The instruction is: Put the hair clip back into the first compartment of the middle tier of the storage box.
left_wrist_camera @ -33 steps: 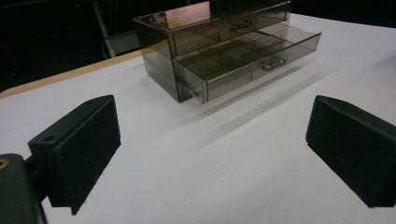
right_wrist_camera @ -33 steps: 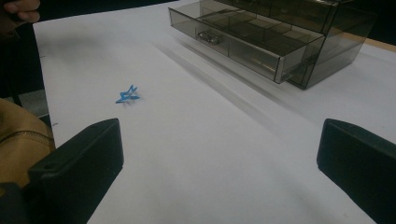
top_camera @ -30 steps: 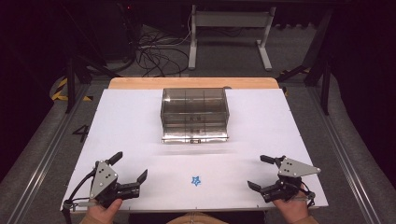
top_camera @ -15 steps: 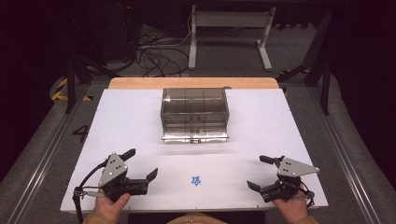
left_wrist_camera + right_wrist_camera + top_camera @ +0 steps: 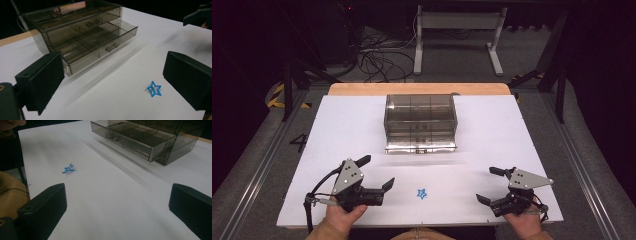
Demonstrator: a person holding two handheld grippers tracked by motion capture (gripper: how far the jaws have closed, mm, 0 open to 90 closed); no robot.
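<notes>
A small blue star (image 5: 422, 193) (image 5: 154, 89) (image 5: 68, 168) lies on the white table top (image 5: 337, 130) near its front edge. Behind it stands a smoky clear drawer box (image 5: 420, 123) (image 5: 80, 32) (image 5: 150, 137) with its lower drawer (image 5: 420, 145) pulled out a little. My left gripper (image 5: 375, 173) (image 5: 113, 82) is open just left of the star, with nothing between its jaws. My right gripper (image 5: 490, 185) (image 5: 117, 210) is open at the front right, farther from the star, and holds nothing.
The white sheet covers a wooden table whose bare back edge (image 5: 419, 89) shows behind the box. Table legs and cables (image 5: 382, 55) lie on the dark floor beyond. A tan sleeve (image 5: 10, 190) sits at the left of the right gripper view.
My left gripper has moved right and a little forward, toward the star. The right gripper has barely shifted. The star and drawer box have stayed put.
</notes>
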